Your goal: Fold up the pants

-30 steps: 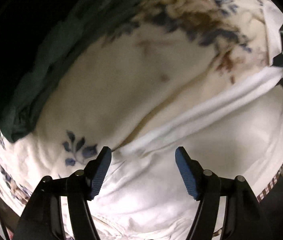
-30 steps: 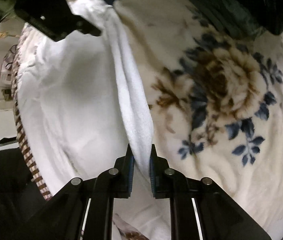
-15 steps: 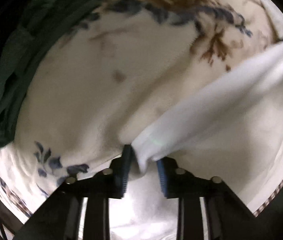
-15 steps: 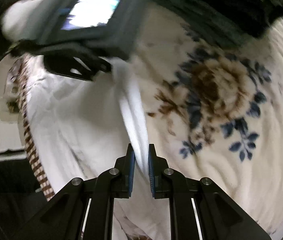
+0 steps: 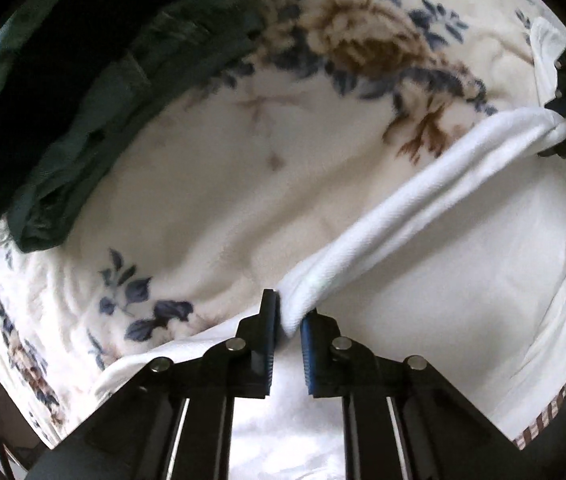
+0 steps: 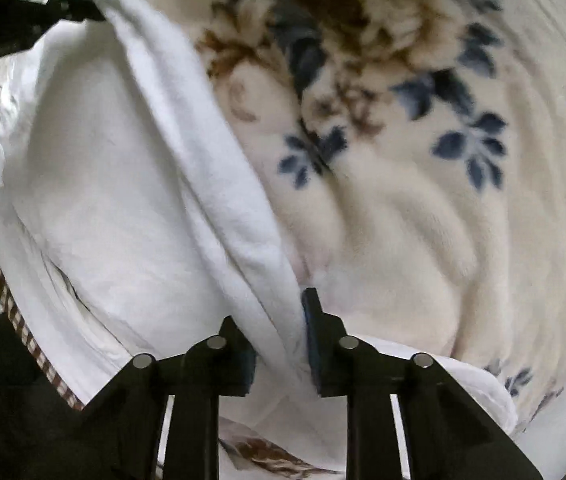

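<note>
- 1 s back the left gripper (image 5: 287, 330) stood wide open over the white pants (image 5: 423, 208); now it's clamped shut on a bunched end of the raised edge, cloth pinched betw. both pads.
- Right gripper (image 6: 279, 322) was tight on the same edge 1 s ago; now its jaws are opening, w/ the fold still betw. them – right pad on the cloth, left finger half covered by it.
- Edge is now pulled up into a thick white ridge running from one gripper to the other; before it lay low & slack on the left side.
- In the right wrist view the left gripper shows dark at top left, holding the far end of the ridge (image 6: 187, 128); half a sec ago it filled more of that corner, blurred.
- Rest of the pants lies flat on the floral blanket (image 5: 211, 184), near the blanket's checked border (image 6: 23, 332).
- Blanket: cream, big brown rose (image 6: 367, 28), blue leaves.
- Dark green garment (image 5: 95, 92) heaped at upper left of the left view, on the blanket, well apart from the pants.
- Nothing lies betw. the grippers along the ridge.
</note>
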A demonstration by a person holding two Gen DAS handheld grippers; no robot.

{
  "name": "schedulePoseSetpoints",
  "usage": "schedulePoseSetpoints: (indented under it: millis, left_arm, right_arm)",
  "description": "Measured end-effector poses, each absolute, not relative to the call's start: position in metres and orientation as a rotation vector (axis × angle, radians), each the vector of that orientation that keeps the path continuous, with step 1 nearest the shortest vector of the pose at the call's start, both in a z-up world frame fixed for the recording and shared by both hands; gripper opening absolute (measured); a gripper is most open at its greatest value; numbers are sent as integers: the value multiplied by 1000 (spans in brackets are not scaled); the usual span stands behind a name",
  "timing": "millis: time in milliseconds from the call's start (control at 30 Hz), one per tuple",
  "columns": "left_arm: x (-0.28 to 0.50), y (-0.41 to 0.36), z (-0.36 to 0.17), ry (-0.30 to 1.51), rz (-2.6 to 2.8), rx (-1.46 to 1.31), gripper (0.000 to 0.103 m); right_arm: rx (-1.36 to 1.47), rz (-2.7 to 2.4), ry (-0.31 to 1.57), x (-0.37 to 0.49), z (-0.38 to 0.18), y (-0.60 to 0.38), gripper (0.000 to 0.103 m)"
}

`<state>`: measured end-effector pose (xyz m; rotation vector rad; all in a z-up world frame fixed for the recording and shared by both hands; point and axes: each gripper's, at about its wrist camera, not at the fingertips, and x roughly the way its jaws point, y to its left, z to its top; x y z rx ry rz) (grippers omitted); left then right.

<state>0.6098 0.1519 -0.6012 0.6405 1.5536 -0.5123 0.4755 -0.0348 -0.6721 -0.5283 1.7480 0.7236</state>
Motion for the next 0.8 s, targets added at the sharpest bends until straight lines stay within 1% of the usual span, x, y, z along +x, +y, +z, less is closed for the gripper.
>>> schedulePoseSetpoints:
  millis: [67,133,400,467,567,700,733,800]
  left_arm:
    - [611,165,-592,1531,-487,632,8]
    - [601,168,-581,1512,-469,624,8]
    - [574,217,-519,1478,-386,460,8]
    - [561,238,-508,1474,-358,406,8]
    - [530,247,-488,1493,-318,338,8]
    - [490,275,-487,1553,-255,232,8]
    - [484,265,-478,1565,-246,213,8]
    - [466,280,-485,1597,-221,153,8]
  right_arm:
    - [-518,712,1715,475,-657,-40,20]
    - [-497,674,1683,471,-641,-45,18]
    - [-375,521,1533,449,-566,-64,13]
    - [-366,501,1511,421,-556,-63,12]
    - [-355,464,1488,369,-548,-52,12]
    - [-315,425,1494,305,-538,-49,11]
    - [-308,416,1503,287,-539,-48,11]
    - [-264,389,1533,256,-540,-49,10]
